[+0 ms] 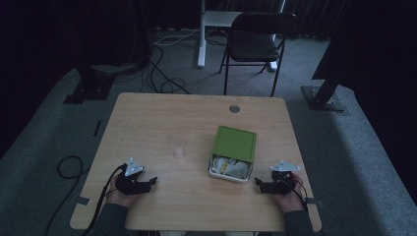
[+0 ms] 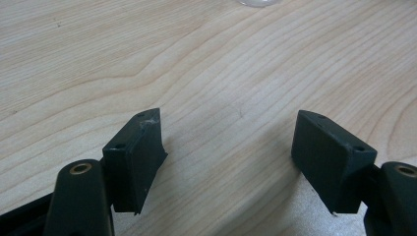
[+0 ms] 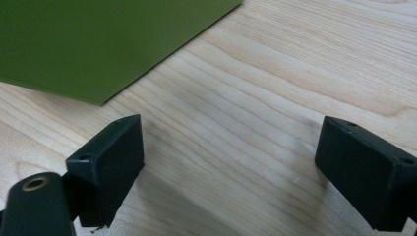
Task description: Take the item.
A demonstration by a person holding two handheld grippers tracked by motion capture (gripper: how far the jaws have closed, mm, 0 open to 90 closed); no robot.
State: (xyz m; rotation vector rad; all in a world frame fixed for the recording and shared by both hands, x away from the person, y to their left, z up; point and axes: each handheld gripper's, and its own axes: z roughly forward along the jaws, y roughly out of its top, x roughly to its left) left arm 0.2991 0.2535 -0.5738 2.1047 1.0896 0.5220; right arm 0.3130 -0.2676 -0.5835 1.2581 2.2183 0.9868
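- Opening position at a wooden table (image 1: 162,123): white box (image 1: 230,173) with a green lid (image 1: 235,143) slid partly back, pale contents showing at the near end.
- Left gripper (image 1: 150,182) resting well to the left of the box, near the table's front edge; jaws spread wide, nothing but bare wood between them in the left gripper view (image 2: 228,147).
- Right gripper (image 1: 257,183) lying just to the right of the box's near corner, apart from it; jaws likewise wide open and empty (image 3: 228,162), with the lid (image 3: 98,44) just ahead and to one side of them in the right gripper view.
- Both hands set down on the table, neither tool touching the box.
- Judged to be the very start of the work: approach not yet begun, box untouched.
- Next move, most likely: bringing the right gripper across to the box to take the lid's edge or reach the contents, left gripper closing in to steady the white wall.
- Care called for: lid flat and thin, so a low, level approach needed to catch its edge without shoving the box away.
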